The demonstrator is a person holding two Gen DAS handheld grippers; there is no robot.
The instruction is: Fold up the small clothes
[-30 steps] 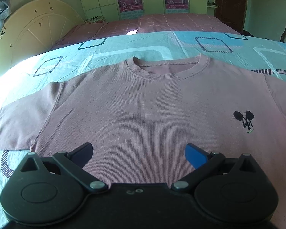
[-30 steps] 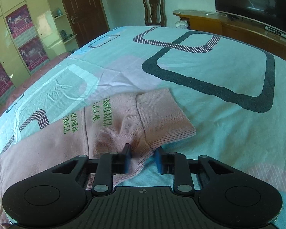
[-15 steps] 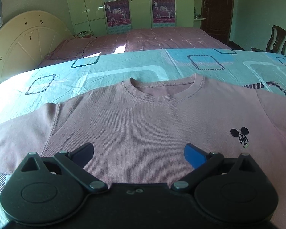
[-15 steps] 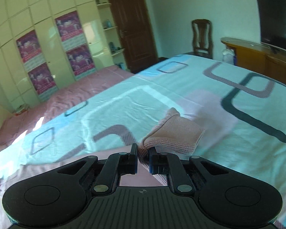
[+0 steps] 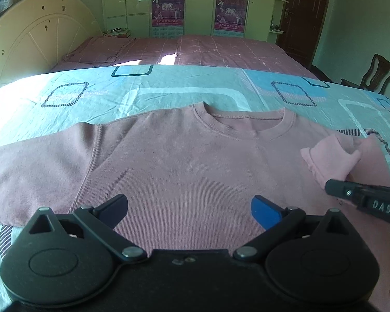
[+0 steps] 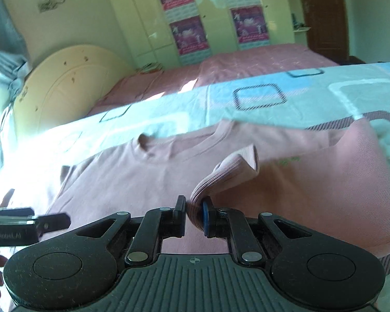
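**Right Sleeve Fold-In: Cuff Carried Over the Chest**

I hold my right gripper [image 6: 193,214] clamped on the ribbed cuff [image 6: 231,171] of the right sleeve [image 5: 330,157]. The jaws are nearly closed, with only the thickness of bunched cuff fabric between them. I grip the cuff and not the mid-sleeve because the cuff is the free end: carrying it brings the whole sleeve along and, in my judgement, lets the fold line form near the shoulder seam.

The pink sweatshirt [image 5: 184,161] lies flat, front up, on the patterned bedspread [image 5: 169,88], neckline [image 5: 243,123] toward the far edge of the bed and hem toward me. The lifted cuff hangs above the right side of the chest, clear of the fabric below, with the sleeve doubled back under it. Green lettering [image 6: 288,160] on the sleeve shows just past the cuff.

My left gripper [image 5: 189,206] is wide open and holds nothing. It hovers over the lower middle of the body panel, near the hem. I judge it is placed there to be ready to pin the panel if the sleeve drags it. The left sleeve [image 5: 36,166] lies extended toward the left edge of the bed, not yet folded.

Next requirement, as I judge it: lower the cuff onto the chest with the sleeve flat and release. Risk: wrinkling at the shoulder.
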